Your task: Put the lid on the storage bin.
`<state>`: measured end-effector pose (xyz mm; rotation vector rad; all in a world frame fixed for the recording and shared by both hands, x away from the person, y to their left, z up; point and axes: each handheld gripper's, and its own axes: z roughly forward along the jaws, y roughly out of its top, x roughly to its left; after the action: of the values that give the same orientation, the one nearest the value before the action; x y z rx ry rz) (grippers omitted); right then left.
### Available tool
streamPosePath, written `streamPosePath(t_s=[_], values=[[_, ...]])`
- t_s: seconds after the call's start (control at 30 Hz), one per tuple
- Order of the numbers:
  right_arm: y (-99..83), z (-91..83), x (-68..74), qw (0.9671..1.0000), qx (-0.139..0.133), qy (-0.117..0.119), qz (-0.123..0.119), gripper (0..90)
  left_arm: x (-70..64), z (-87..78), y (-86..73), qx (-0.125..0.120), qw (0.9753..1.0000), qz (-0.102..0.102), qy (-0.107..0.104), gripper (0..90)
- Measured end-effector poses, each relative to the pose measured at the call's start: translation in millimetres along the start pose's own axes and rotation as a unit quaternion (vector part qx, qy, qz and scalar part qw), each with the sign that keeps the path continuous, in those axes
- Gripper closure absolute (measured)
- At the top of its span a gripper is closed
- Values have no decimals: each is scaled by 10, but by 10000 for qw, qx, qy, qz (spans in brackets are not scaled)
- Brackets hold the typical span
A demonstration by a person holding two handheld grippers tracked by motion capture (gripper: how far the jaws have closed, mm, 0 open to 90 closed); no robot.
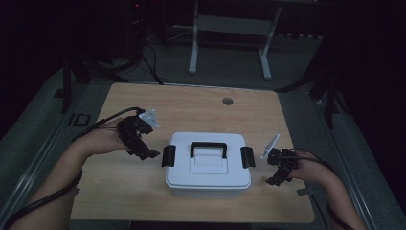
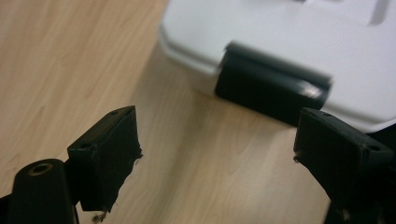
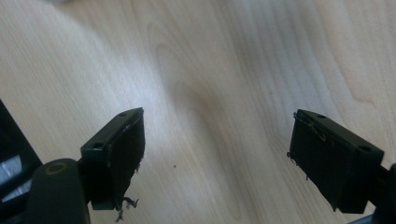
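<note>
At the left of the high view, the person's left forearm comes in from the bottom edge and its hand holds the left gripper above the wooden table, its tips aimed at the left end of the white storage box and stopping just short of it. In the left gripper view the two black jaws stand wide apart with nothing between them, bare tabletop showing in the gap, and the box's black left latch lies straight ahead, close but not touched. The box itself sits near the middle of the table, toward the person's edge, its lid on, a black carrying handle lying on top and a black latch at each short end; the left latch and the right latch both lie against the sides. To the right of the box, the right gripper hangs low over the table near the box's right end, apart from it. In the right gripper view its jaws also stand wide apart, empty, over plain wood grain.
</note>
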<state>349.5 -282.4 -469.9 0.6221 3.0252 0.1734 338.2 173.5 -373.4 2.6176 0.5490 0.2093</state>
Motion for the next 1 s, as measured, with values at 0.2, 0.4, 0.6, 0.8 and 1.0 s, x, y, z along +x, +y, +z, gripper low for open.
streamPosePath(t_s=[0.2,0.4,0.6,0.8,1.0], values=[[-48,-8,-49,9996,-167,-54,233,180,54,4,-267,18,9996,-266,32,141],[-82,-5,-84,9982,-352,-193,440,180,113,50,-488,-96,9986,-490,152,141],[-128,12,-93,9968,-491,-272,561,180,110,163,-634,-93,9977,-660,82,140],[-207,62,-93,9944,-691,-271,752,180,81,278,-780,-237,9964,-810,77,141],[-313,152,-76,9898,-930,-279,1042,180,33,391,-947,-474,9947,-890,197,141]])
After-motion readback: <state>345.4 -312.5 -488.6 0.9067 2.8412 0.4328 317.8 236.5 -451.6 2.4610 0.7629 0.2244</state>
